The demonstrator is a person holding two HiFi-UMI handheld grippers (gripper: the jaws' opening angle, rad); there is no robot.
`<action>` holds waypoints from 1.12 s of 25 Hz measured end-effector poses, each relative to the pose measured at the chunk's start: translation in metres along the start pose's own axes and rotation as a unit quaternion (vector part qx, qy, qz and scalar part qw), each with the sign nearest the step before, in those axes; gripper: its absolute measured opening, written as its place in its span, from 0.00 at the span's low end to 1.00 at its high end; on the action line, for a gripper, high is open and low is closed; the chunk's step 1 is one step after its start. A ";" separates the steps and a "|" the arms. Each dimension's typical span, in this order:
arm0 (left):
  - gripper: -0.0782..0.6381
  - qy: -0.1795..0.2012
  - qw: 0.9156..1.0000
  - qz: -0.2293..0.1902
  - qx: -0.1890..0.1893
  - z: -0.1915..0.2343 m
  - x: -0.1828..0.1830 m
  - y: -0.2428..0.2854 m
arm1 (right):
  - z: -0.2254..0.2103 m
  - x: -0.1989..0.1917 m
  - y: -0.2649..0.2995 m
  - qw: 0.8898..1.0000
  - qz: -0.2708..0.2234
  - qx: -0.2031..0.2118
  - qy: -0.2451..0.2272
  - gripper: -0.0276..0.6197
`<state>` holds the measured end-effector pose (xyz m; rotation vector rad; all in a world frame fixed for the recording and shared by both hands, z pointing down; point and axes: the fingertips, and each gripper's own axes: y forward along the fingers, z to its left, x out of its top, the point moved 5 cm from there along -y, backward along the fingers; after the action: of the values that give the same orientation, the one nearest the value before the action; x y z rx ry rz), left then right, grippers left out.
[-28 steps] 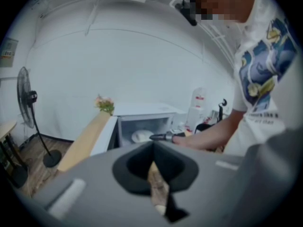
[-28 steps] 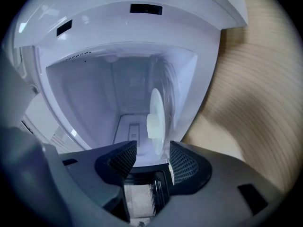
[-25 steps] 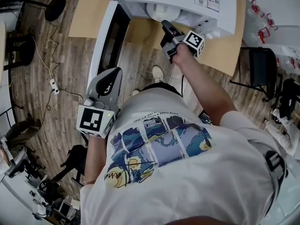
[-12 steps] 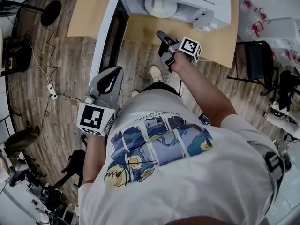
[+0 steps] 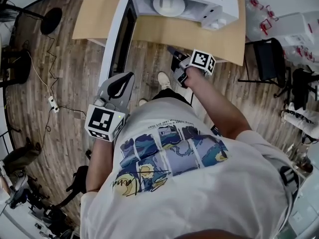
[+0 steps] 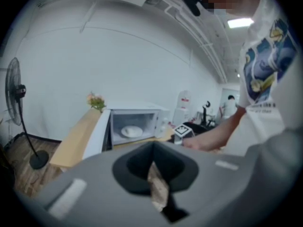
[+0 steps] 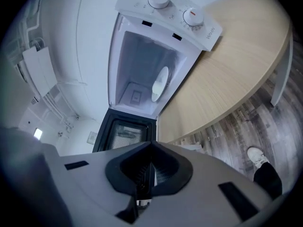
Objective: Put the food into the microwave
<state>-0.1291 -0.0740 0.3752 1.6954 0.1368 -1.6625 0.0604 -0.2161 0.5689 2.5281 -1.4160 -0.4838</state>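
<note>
Plate (image 5: 168, 6) sits inside the microwave (image 5: 219, 6) on the counter (image 5: 199, 34), roughly centred in the cavity (what food is on it is too small to tell). Door (image 5: 117, 39) stands wide open, hinged on the left, free edge toward the person. Left tool (image 5: 124, 81): jaws together, nothing in them, near the door's free edge. Right tool (image 5: 174, 51): jaws together and empty, in front of the counter, clear of the opening.

Judgement: loading looks done and shutting the door is the step in hand. To do it well:
- Put the closed left tool against the door's outer face, close to the free edge for leverage.
- Follow the door's arc instead of shoving straight.
- Keep the right tool out of the opening.
- Press until it latches, gently enough that the microwave does not slide on the counter.
</note>
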 end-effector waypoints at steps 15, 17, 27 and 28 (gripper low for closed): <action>0.12 -0.002 0.999 -0.007 -0.040 -0.017 -0.042 -0.049 | 0.053 -0.089 -0.066 0.988 0.049 0.001 -0.146 0.05; 0.12 -0.006 0.999 -0.009 -0.044 -0.019 -0.048 -0.053 | 0.063 -0.101 -0.073 0.983 0.055 0.002 -0.176 0.05; 0.12 -0.014 0.998 -0.019 -0.057 -0.033 -0.063 -0.076 | 0.096 -0.142 -0.099 0.946 0.084 -0.011 -0.314 0.05; 0.12 -0.015 0.998 -0.020 -0.057 -0.033 -0.065 -0.079 | 0.098 -0.145 -0.100 0.943 0.087 -0.011 -0.322 0.05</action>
<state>-0.1554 0.0277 0.3960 1.5916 0.2485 -1.6766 0.0319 -0.0416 0.4719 2.2872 -1.7898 -1.3696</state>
